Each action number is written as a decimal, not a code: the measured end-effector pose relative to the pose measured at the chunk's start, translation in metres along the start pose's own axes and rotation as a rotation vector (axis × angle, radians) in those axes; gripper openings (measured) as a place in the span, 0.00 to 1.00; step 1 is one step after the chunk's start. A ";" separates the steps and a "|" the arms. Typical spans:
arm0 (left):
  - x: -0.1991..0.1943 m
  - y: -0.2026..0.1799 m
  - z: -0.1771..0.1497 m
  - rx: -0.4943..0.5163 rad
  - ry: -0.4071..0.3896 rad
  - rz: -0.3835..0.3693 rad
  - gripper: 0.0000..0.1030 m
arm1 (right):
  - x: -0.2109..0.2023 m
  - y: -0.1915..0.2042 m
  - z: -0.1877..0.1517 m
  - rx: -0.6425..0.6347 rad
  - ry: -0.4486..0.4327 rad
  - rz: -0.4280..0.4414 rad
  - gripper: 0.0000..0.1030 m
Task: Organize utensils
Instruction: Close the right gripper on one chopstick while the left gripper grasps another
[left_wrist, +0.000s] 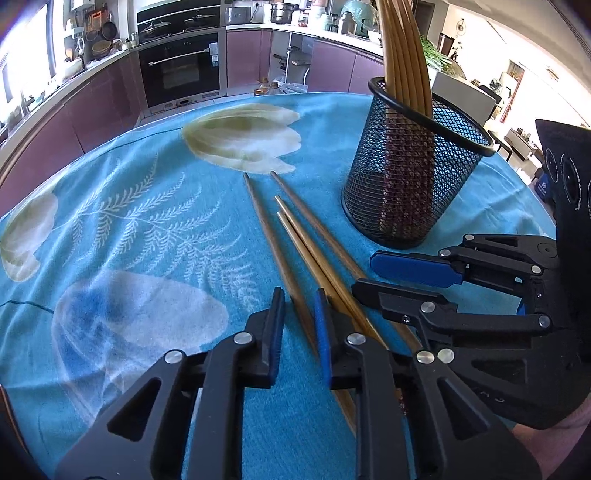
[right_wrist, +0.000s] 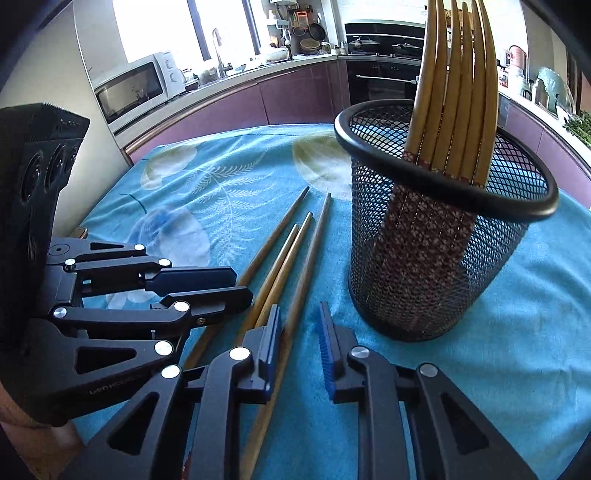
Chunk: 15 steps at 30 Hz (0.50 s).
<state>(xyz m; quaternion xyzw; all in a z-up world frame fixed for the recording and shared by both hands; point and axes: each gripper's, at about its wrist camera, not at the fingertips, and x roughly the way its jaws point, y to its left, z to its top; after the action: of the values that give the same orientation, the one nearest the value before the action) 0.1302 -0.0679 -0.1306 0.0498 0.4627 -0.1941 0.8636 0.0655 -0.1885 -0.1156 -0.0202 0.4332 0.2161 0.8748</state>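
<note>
Several loose wooden chopsticks (left_wrist: 306, 243) lie side by side on the blue flowered tablecloth (left_wrist: 147, 229). A black mesh holder (left_wrist: 406, 184) (right_wrist: 424, 266) stands upright to their right with several chopsticks (right_wrist: 454, 92) in it. My left gripper (left_wrist: 299, 299) (right_wrist: 245, 286) points down over the leftmost chopstick (left_wrist: 273, 243). Its jaws are narrow, with small gaps showing beside the stick. My right gripper (right_wrist: 299, 319) (left_wrist: 364, 275) straddles the rightmost chopstick (right_wrist: 312, 254), which runs along its left pad, clear of the right pad. The two grippers sit close together.
The holder stands a short way beyond my right gripper. The cloth-covered table ends at a far edge (right_wrist: 207, 138). Beyond it run purple kitchen cabinets, an oven (left_wrist: 181, 70) and a microwave (right_wrist: 136, 88). A hand (left_wrist: 546, 443) shows at the lower right of the left wrist view.
</note>
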 end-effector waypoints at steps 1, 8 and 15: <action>0.001 0.001 0.000 -0.006 -0.002 0.001 0.13 | 0.000 -0.002 0.000 0.013 -0.001 0.012 0.11; -0.003 0.007 -0.003 -0.081 -0.029 0.005 0.09 | -0.005 -0.011 -0.002 0.082 -0.022 0.043 0.06; -0.016 0.006 -0.012 -0.087 -0.037 -0.039 0.08 | -0.020 -0.012 -0.005 0.081 -0.051 0.100 0.05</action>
<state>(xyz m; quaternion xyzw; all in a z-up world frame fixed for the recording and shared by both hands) 0.1155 -0.0547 -0.1251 -0.0003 0.4557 -0.1915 0.8693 0.0560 -0.2073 -0.1053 0.0424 0.4198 0.2420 0.8737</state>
